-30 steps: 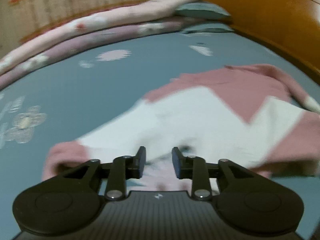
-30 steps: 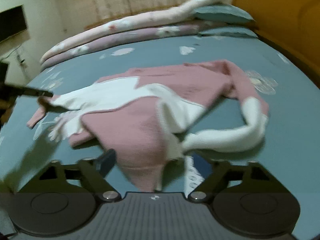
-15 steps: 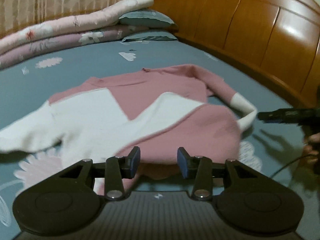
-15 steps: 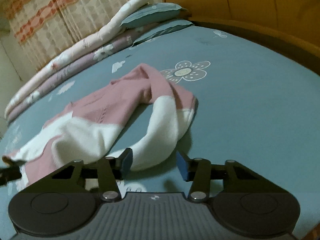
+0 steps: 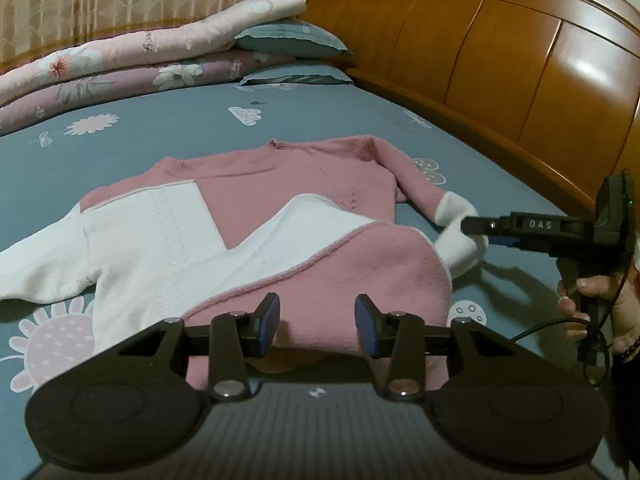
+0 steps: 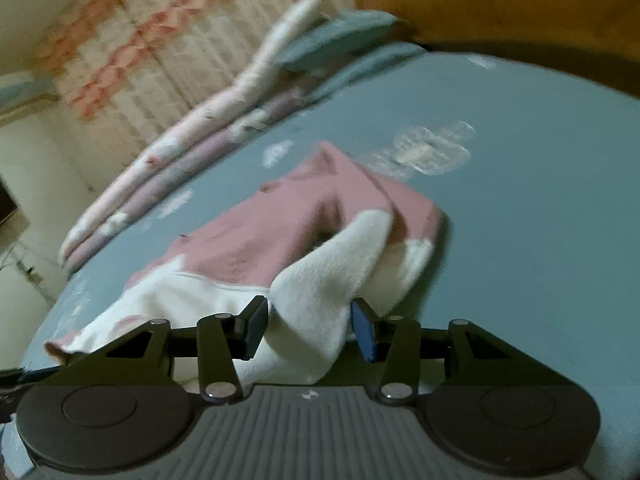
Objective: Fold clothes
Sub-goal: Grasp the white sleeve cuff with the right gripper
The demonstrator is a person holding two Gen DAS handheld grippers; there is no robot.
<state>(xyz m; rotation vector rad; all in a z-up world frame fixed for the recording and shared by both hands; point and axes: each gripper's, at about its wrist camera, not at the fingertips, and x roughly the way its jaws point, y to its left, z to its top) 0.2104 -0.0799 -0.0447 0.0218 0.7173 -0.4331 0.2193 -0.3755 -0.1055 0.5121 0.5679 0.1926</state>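
The sweater [image 5: 248, 216] lies half-folded on the bed [image 5: 160, 136]; right tongs [image 6: 308, 326] have just been closing around its white cuff [image 6: 320, 300], left tongs [image 5: 316, 322] stand part open and empty above the near hem

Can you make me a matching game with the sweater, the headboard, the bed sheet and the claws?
Things:
1. sweater
2. headboard
3. bed sheet
4. right claw

Descriptions:
A. shiny orange-brown wood
B. blue-grey with flower prints
C. pink and white, spread on the bed
D. has a white sleeve cuff between its fingers

Pairs: 1-C, 2-A, 3-B, 4-D
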